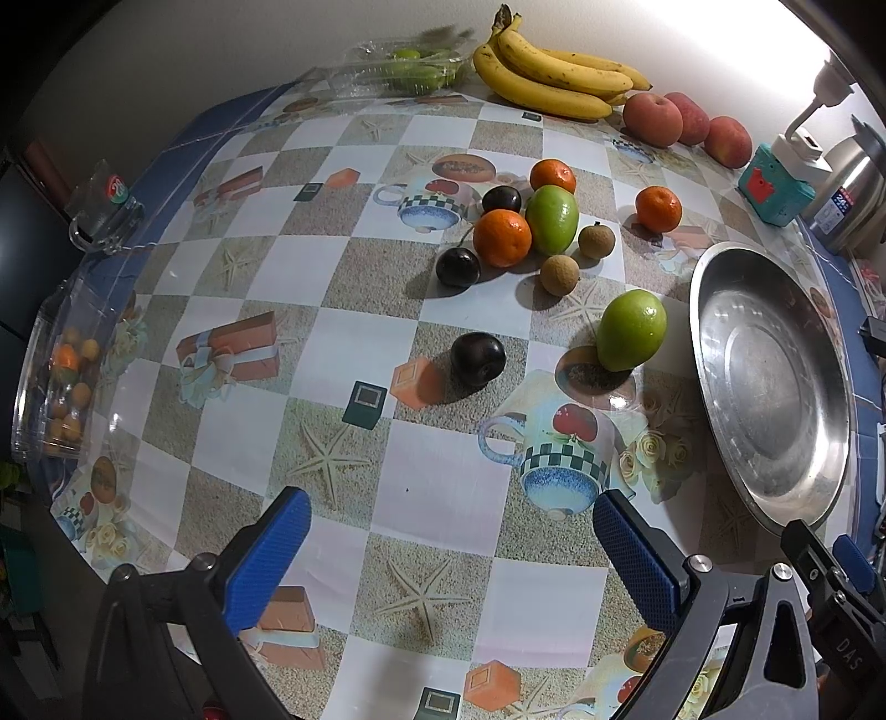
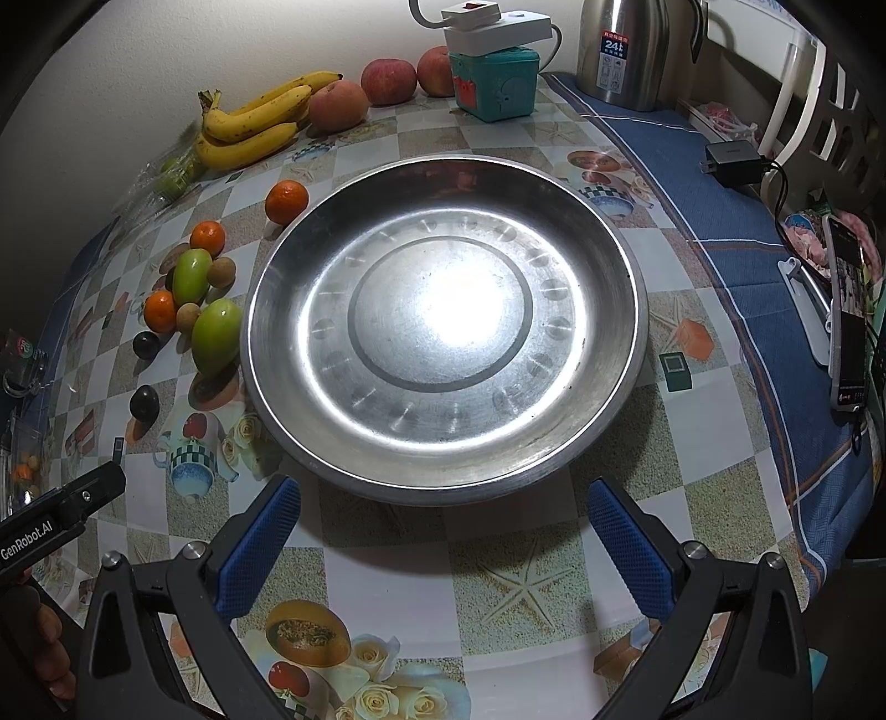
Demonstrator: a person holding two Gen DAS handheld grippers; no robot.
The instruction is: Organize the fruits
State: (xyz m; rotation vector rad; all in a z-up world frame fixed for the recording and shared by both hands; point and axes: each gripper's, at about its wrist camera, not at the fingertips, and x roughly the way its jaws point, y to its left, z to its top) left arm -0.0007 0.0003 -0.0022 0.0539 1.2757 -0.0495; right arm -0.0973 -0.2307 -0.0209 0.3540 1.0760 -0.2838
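Observation:
Loose fruit lies on the patterned tablecloth: a near dark plum (image 1: 478, 356), a green mango (image 1: 631, 330), and a cluster with an orange (image 1: 501, 238), a second green mango (image 1: 552, 217) and two brown longans (image 1: 560, 274). A bare metal plate (image 1: 769, 382) sits to their right and fills the right wrist view (image 2: 443, 327). My left gripper (image 1: 451, 543) is open and empty, short of the plum. My right gripper (image 2: 443, 526) is open and empty at the plate's near rim.
Bananas (image 1: 554, 66), red apples (image 1: 653, 119) and a clear box of green fruit (image 1: 410, 66) line the back wall. A teal box (image 1: 775, 188) and a steel kettle (image 2: 631, 50) stand at back right. A glass mug (image 1: 105, 210) and a clear tub (image 1: 61, 376) sit at the left edge. A phone (image 2: 850, 315) lies on the right.

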